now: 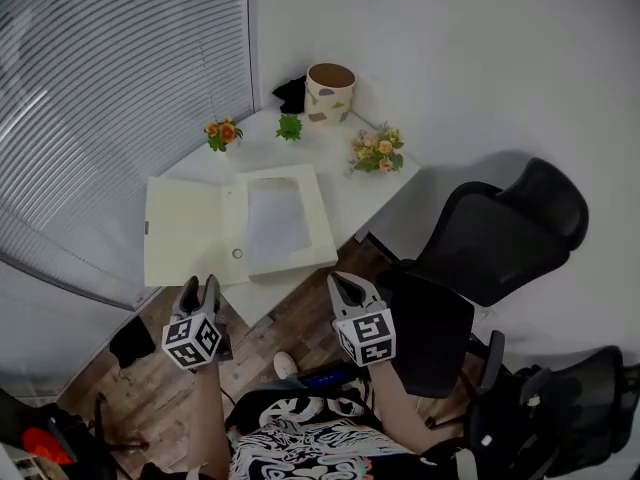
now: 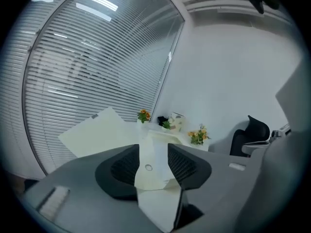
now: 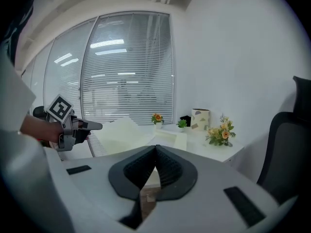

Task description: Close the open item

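Cream box file (image 1: 190, 230) lies open beyond left tool (image 1: 201, 287) and right tool (image 1: 346, 284).

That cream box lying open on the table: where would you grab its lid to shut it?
Take the lid by its left edge, the one farthest from the tray, coming in from the left with the left gripper, whose jaws stand open. The lid lies flat and thin, joined to the tray along its right side, so that free edge likely gives the easiest swing over.
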Motion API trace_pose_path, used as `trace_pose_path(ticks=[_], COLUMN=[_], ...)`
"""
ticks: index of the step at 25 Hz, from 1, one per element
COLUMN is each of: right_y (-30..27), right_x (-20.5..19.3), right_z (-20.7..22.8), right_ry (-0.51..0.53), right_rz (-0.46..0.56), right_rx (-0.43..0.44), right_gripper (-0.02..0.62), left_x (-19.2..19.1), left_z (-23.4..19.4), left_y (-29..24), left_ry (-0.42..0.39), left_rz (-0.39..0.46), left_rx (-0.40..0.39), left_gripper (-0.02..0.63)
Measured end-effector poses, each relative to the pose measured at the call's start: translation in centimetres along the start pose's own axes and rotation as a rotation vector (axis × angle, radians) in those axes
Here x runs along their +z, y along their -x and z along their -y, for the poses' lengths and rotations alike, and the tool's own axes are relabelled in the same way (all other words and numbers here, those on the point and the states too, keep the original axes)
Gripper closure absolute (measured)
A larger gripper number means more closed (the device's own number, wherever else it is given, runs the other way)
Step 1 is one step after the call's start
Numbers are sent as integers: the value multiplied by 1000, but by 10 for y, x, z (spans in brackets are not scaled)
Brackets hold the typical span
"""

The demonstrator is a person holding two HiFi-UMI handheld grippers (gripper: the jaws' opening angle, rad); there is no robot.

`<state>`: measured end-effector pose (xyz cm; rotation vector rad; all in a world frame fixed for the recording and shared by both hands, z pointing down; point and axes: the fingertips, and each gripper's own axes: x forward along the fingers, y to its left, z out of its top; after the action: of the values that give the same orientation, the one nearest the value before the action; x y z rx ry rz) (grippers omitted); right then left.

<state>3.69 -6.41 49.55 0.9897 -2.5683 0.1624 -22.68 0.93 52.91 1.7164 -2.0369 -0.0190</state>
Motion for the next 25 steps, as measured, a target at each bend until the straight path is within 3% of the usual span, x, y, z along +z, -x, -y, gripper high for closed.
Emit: trace_pose_path(ticks=[14,25], right_y=[-18,-41], right_x=[-1,-27], right_z=[26,28], right_ry=[3,-8], right_rz=[-31,-91], right_rx=[8,49], right_gripper=[592,592], left_x=[-10,-26], left_z=[-1,-9], left_y=[-28,-37], left_ry=[12,47], left_rz=[-35,-79], left_rx=[15,25], left_gripper=[437,436])
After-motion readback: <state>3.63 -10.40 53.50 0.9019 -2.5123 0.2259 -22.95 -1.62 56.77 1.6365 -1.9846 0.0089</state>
